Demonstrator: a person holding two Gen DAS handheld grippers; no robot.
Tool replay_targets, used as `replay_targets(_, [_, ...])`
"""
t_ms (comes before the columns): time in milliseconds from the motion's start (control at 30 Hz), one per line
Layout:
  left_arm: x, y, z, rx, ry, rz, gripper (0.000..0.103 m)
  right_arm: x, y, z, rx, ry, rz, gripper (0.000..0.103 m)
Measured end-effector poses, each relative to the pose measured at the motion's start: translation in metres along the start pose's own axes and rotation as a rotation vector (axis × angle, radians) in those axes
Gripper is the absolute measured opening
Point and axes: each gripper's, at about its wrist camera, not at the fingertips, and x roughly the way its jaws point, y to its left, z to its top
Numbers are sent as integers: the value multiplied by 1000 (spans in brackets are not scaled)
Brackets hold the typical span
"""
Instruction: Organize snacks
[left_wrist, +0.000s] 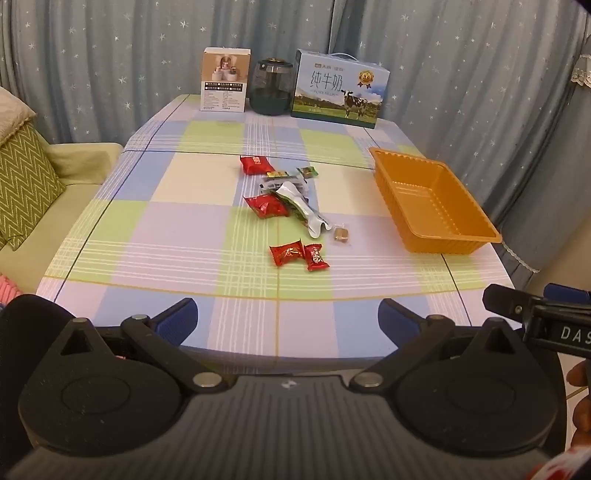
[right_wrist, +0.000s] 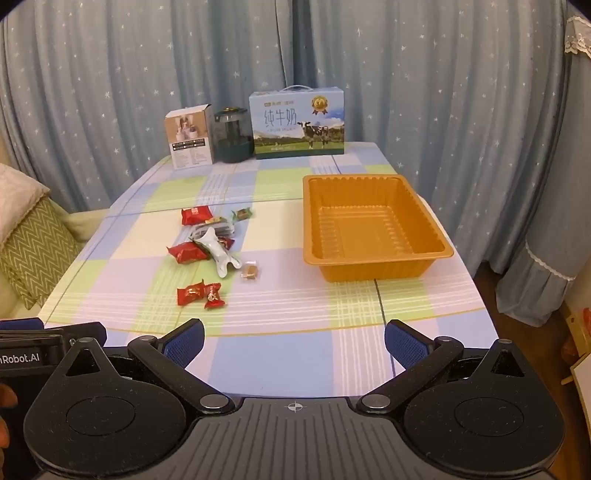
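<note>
Checked table (right_wrist: 280, 354) edge: both tools, left tool (left_wrist: 288, 321) and right tool (right_wrist: 294, 341), hover level, spread wide.

On the worktop (right_wrist: 280, 354), the snacks (right_wrist: 210, 251) lie scattered left of centre, the tray (right_wrist: 373, 258) to their right. Along the far edge stand a box (right_wrist: 188, 140), a jar (right_wrist: 232, 136) and a milk carton (right_wrist: 297, 125), left to right.

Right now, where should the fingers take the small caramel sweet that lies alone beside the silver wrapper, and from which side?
Grip the caramel sweet across its brown block, coming from above. It lies flat on the table, so only its sides offer hold. The clear wrapper around it looks too thin and loose to pinch. The silver wrapper lies close on its left, so place one finger carefully there.
</note>
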Motion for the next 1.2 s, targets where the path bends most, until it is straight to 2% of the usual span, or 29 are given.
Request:
replay_targets(133, [-1,-1,1,-6,2,-23,103,0,0,1,-4,-3,-1,103])
replay_targets(233, [1,-4,-2,12,-6,8,103,0,1,0,-7,-1,-4,103])
replay_targets(300, [-1,4,-3,1,-9,-10,103,0,1,1,-6,-1,-3,103])
replay_targets(1200, [1,-2,0,9,-6,-2,103,-1,1,2,-5,2,3,103])
